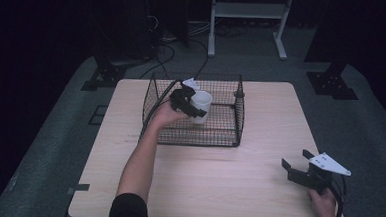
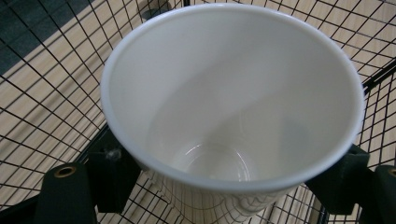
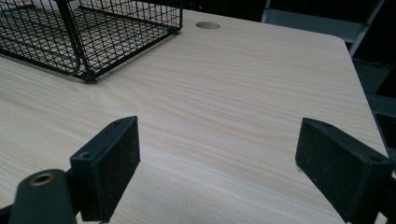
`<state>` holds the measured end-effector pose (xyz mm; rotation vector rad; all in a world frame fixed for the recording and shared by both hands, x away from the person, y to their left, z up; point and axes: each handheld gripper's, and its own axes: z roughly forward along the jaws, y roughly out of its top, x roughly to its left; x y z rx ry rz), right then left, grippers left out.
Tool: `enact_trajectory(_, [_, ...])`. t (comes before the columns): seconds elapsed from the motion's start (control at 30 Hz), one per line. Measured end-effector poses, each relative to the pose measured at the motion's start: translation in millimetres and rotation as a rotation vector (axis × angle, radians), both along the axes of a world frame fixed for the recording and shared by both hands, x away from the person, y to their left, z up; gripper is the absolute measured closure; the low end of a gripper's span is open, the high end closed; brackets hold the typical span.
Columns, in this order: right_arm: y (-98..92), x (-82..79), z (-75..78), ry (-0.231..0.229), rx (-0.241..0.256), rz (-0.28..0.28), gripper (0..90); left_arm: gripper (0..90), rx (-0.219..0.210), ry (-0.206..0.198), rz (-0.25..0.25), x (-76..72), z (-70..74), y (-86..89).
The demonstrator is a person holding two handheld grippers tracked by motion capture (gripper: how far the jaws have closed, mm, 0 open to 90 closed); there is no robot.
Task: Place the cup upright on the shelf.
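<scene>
1. Right now my worry is the white cup itself: I have it pinched by its thin wall in the left gripper, held above the floor of the wire basket, inside its walls and toward its left half. A wall that thin could buckle if I squeeze harder, or slide out if I ease off too soon (I judge it a soft, light plastic).
2. If I let go from here the cup could tip on landing, since the basket's mesh gives it an uneven footing and it stands tilted in my grip as seen in the left gripper view.
3. Lowering carelessly could also knock the cup's rim or my jaws against the basket's near or left wall, nudging the basket across the table.
4. As for looks: the cup is plain white, empty, glossy inside, wide at the mouth and tapering to a small round base, with faint ribbing on its outer wall.
5. The left gripper has its jaws closed onto the cup from either side.
6. The right gripper idles well to the right of the basket, near the table's front corner, jaws spread wide with nothing between them.
</scene>
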<state>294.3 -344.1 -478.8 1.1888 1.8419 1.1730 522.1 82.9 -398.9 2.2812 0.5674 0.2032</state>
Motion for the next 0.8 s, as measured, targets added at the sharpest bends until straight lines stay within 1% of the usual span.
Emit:
enact_trajectory(0.03, [0.0, 0.0, 0.0, 0.0, 0.0, 0.0, 13.0, 21.5, 0.005, 0.001, -0.003, 0.2, -0.2, 0.0])
enact_trajectory(0.2, [0.0, 0.0, 0.0, 0.0, 0.0, 0.0, 13.1, 21.4, 0.001, 0.006, -0.003, 1.1, -2.7, -0.3])
enact_trajectory(0.43, [0.0, 0.0, 0.0, -0.001, 0.0, 0.001, 13.1, 21.5, 0.015, 0.02, -0.001, 2.3, -7.5, -0.5])
enact_trajectory(0.53, [0.1, 0.0, 0.0, -0.001, -0.001, 0.001, 13.1, 21.4, 0.037, 0.021, -0.006, 2.4, -9.3, -1.6])
enact_trajectory(0.63, [0.1, 0.0, 0.0, -0.001, -0.001, 0.001, 13.1, 21.3, 0.055, 0.042, -0.012, 2.6, -12.3, -3.5])
enact_trajectory(0.67, [0.1, 0.0, 0.0, -0.001, -0.001, 0.001, 13.1, 21.3, 0.071, 0.047, -0.017, 2.8, -13.3, -3.9])
enact_trajectory(0.73, [0.1, 0.0, 0.0, -0.001, -0.001, 0.001, 13.1, 21.3, 0.082, 0.051, -0.018, 2.8, -14.9, -4.3])
enact_trajectory(0.77, [0.2, -0.1, 0.0, -0.001, -0.001, 0.001, 13.0, 21.3, 0.082, 0.063, -0.022, 3.3, -16.2, -4.2])
enact_trajectory(0.8, [0.2, -0.1, 0.0, -0.002, -0.002, 0.001, 13.1, 21.3, 0.087, 0.067, -0.023, 3.4, -16.6, -4.1])
